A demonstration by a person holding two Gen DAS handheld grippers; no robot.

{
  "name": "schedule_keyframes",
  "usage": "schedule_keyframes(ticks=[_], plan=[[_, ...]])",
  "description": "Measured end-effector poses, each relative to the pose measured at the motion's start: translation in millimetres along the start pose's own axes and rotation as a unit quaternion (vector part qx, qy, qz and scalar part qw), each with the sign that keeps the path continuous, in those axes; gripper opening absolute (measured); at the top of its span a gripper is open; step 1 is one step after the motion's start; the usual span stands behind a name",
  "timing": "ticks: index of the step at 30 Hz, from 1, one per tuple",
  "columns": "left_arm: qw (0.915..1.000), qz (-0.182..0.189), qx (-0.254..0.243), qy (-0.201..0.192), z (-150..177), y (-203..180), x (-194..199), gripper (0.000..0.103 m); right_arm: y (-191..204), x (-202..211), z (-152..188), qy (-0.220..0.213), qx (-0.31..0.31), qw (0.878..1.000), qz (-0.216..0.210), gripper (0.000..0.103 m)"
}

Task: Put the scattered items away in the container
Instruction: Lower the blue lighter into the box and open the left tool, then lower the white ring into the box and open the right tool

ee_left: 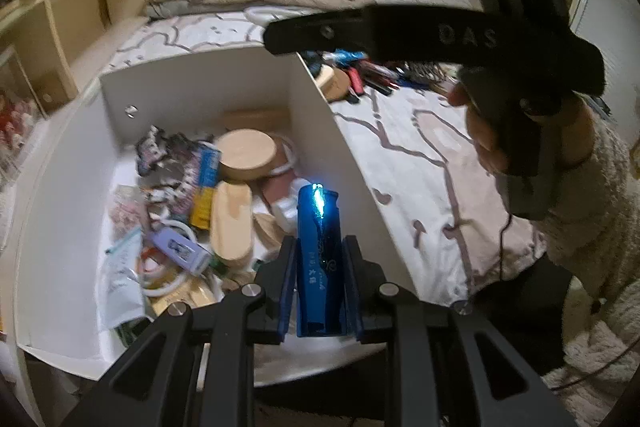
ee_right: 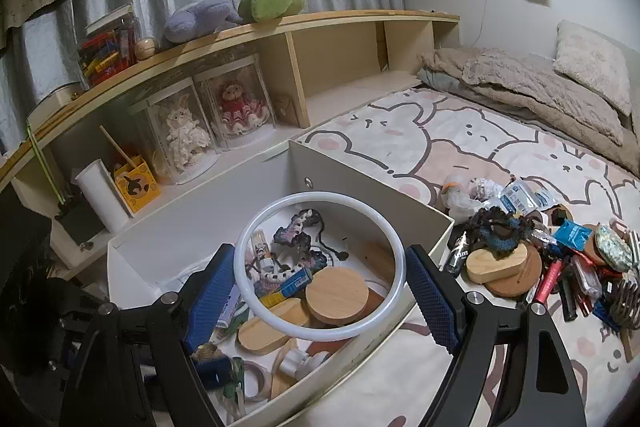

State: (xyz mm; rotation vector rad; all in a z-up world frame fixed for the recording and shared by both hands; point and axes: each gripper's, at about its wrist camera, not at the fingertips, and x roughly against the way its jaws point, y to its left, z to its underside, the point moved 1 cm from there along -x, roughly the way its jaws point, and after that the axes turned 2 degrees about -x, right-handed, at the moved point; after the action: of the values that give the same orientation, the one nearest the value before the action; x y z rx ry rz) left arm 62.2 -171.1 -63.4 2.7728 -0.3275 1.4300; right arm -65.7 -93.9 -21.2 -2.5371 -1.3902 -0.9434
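Observation:
My left gripper (ee_left: pixel 320 247) is shut on a glossy blue packet (ee_left: pixel 318 219), held upright over the near right corner of the white container (ee_left: pixel 192 99). Wooden lids, a cable, packets and a lilac device lie inside it. In the right wrist view my right gripper (ee_right: pixel 320 255) grips a white ring (ee_right: pixel 316 198) between its blue pads, above the container (ee_right: pixel 360 183). The right gripper (ee_left: pixel 288 35) also shows in the left wrist view, above the container's far right corner, with a person's hand (ee_left: pixel 484 135) on it. Scattered items (ee_right: pixel 540 251) are piled on the bedsheet right of the container.
A wooden shelf unit (ee_right: pixel 340 59) with doll cases (ee_right: pixel 240 107), a white tube and a yellow box stands behind the container. Folded blankets and a pillow (ee_right: pixel 560 83) lie at the far end of the bed. A fuzzy sleeve (ee_left: pixel 592 211) is at the right.

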Motion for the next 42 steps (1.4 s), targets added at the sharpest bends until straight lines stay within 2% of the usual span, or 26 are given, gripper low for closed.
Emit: schedule_keyframes(ticks=[8,12,18,30,37,42], plan=[[0.9995,0.013,-0.004,0.027,4,-2,-3,0.023,2,-4,1,0.002,-0.003,1.000,-0.004,0.084],[0.9989,0.032,-0.004,0.035,4,-5,-4,0.023,4,-6,1,0.004,-0.002,1.000,-0.006,0.084],[0.9994,0.018,-0.004,0.028,2,-2,-1,0.023,7,-6,0,0.003,-0.001,1.000,-0.008,0.084],[0.9989,-0.017,0.044,0.000,8,26,14,0.023,10,-12,4,0.016,0.001,1.000,-0.017,0.084],[0.9937,-0.071,0.080,-0.034,12,46,27,0.023,18,-22,11,0.036,0.008,0.999,-0.026,0.084],[0.9893,-0.095,0.100,-0.048,15,57,32,0.023,26,-29,18,0.052,0.020,0.998,-0.033,0.084]])
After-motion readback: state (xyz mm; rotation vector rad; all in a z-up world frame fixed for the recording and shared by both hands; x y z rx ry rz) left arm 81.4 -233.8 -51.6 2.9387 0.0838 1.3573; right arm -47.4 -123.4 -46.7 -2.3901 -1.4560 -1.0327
